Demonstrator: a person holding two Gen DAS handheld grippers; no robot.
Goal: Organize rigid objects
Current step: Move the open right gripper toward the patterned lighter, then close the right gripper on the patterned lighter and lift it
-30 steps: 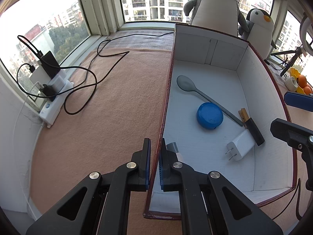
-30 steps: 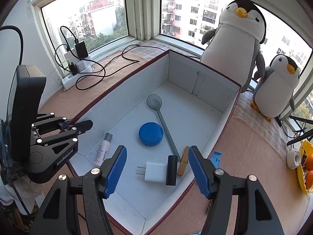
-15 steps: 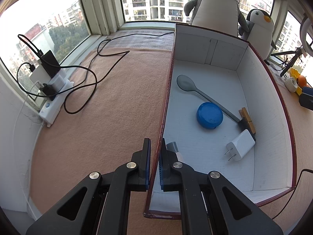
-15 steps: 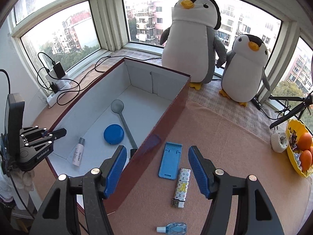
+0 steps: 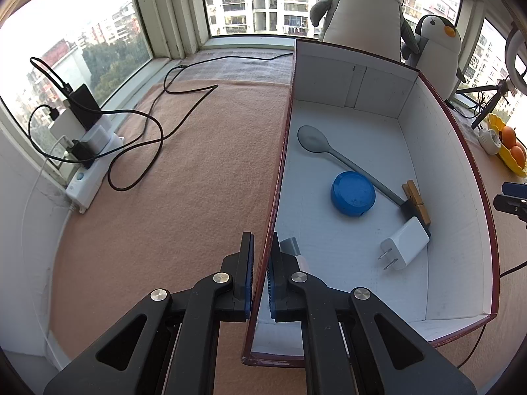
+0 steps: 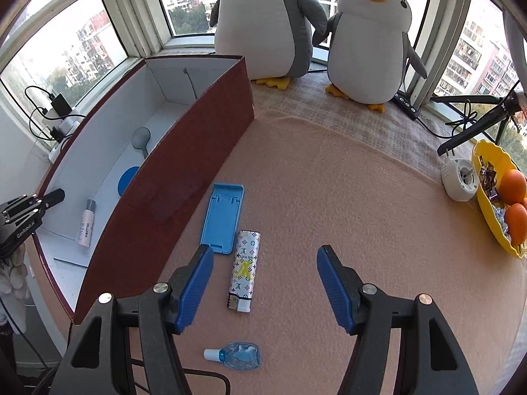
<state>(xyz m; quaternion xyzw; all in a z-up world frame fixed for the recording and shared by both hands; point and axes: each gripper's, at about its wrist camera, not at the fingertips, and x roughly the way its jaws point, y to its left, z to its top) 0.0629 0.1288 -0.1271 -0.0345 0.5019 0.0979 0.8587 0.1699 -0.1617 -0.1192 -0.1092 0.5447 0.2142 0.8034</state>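
Bottle [image 6: 237, 355] first: a small blue flat one with a white cap lies nearest to the right gripper [image 6: 263, 286], on the peach cloth [image 6: 346, 197]. It looks light and of smooth plastic, so I think it may slide under the pads; a hold across its flat body seems best.

Just beyond, between the spread and empty fingers of this gripper, lies the patterned lighter [image 6: 244, 271]. It seems stiff, light and narrow, with glossy skin. I would take it across the middle of its long sides.

Touching or almost touching its far end is the blue phone stand [image 6: 223, 218], flat and close beside the red wall of the box [image 6: 184, 171]. It is thin and hard, so its edges give little to catch; its long sides are the likely place.

The left gripper [image 5: 258, 283] is clenched on the near part of the left wall of the box, one finger outside, one inside.

In the box rest a small tube [image 6: 86, 223], a white charger [image 5: 403, 247], a blue round lid [image 5: 353, 193], a wooden clip [image 5: 416, 202] and, farthest, a grey spoon [image 5: 316, 140].
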